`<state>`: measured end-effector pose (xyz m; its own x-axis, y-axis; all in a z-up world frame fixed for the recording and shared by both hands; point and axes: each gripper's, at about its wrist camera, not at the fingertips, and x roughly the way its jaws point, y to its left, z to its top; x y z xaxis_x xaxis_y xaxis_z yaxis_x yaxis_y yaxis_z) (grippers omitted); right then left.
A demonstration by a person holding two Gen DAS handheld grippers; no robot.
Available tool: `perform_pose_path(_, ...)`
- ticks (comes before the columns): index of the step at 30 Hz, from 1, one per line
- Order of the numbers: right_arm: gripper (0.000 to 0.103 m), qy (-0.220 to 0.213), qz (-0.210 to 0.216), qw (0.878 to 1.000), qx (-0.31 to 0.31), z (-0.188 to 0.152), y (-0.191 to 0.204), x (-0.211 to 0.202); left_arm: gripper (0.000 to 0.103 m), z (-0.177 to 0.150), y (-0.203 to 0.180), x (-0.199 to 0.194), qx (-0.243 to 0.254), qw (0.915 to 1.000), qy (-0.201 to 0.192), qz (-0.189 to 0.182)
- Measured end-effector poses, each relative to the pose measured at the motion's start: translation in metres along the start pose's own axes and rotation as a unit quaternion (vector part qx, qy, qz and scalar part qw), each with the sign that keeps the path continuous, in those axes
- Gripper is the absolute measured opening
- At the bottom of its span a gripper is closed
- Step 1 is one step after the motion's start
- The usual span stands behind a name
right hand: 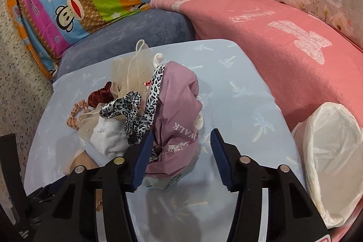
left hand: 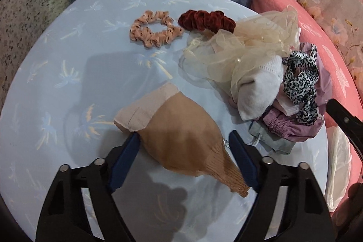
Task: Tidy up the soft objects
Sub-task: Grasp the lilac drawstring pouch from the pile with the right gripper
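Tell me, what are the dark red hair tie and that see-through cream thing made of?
The dark red scrunchie looks like velvet: deep, matte, plush pile. The cream scrunchie looks like organza or tulle: sheer, crisp folds, with pearl-like beads.

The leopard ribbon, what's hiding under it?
The leopard ribbon lies over a purple cloth bag and a white sock. Anything deeper in the pile is covered.

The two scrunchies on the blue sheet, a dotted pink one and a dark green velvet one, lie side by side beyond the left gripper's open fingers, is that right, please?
Not quite: the velvet scrunchie is dark red, not green, as the left wrist view shows. The rest holds: it lies beside the dotted pink scrunchie on the blue sheet, beyond the open left gripper.
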<state>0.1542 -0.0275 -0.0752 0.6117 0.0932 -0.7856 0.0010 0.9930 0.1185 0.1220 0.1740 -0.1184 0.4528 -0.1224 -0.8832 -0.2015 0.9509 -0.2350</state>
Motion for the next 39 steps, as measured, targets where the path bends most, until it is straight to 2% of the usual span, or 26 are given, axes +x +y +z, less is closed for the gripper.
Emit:
perform_pose_path(1,0.036,0.005,0.005,1.000,0.000,-0.001,0.001,0.005,0.065,-0.001,0.000,0.001,-0.001,1.0000,0.002,-0.001)
perform_pose_path(2,0.027,0.010,0.009,1.000,-0.001,-0.003,0.002,0.009,0.058,-0.001,0.001,0.001,-0.001,1.0000,0.003,-0.002)
perform_pose_path(3,0.018,0.015,0.009,1.000,-0.002,-0.004,0.003,0.013,0.055,-0.002,0.002,0.001,-0.001,1.0000,0.006,-0.005)
perform_pose_path(4,0.013,0.019,0.011,1.000,-0.003,-0.006,0.003,0.015,0.051,-0.002,0.003,0.002,-0.002,0.9999,0.007,-0.007)
perform_pose_path(5,0.005,0.022,0.014,1.000,-0.002,-0.008,0.003,0.017,0.044,-0.003,0.003,0.002,-0.003,0.9999,0.008,-0.010)
perform_pose_path(8,0.001,0.017,0.018,1.000,-0.003,-0.012,0.003,0.012,0.024,-0.004,0.005,-0.001,-0.002,0.9997,0.010,-0.021)
perform_pose_path(11,0.001,0.002,0.020,1.000,-0.006,-0.012,0.003,-0.002,0.012,-0.005,0.003,-0.008,0.005,0.9997,0.001,-0.023)
perform_pose_path(19,0.001,-0.063,0.017,0.998,-0.006,0.003,-0.003,-0.062,0.009,-0.010,-0.017,-0.048,0.034,0.9979,-0.036,-0.042)
perform_pose_path(25,0.001,-0.109,0.018,0.994,0.002,0.015,-0.018,-0.112,0.006,-0.006,-0.052,-0.080,0.069,0.9932,-0.063,-0.071)
perform_pose_path(33,0.001,-0.155,-0.001,0.987,0.026,0.018,-0.055,-0.167,0.006,-0.012,-0.114,-0.124,0.136,0.9789,-0.105,-0.110)
perform_pose_path(39,0.001,-0.171,-0.027,0.983,0.056,0.008,-0.097,-0.192,0.006,-0.028,-0.159,-0.134,0.175,0.9694,-0.108,-0.134)
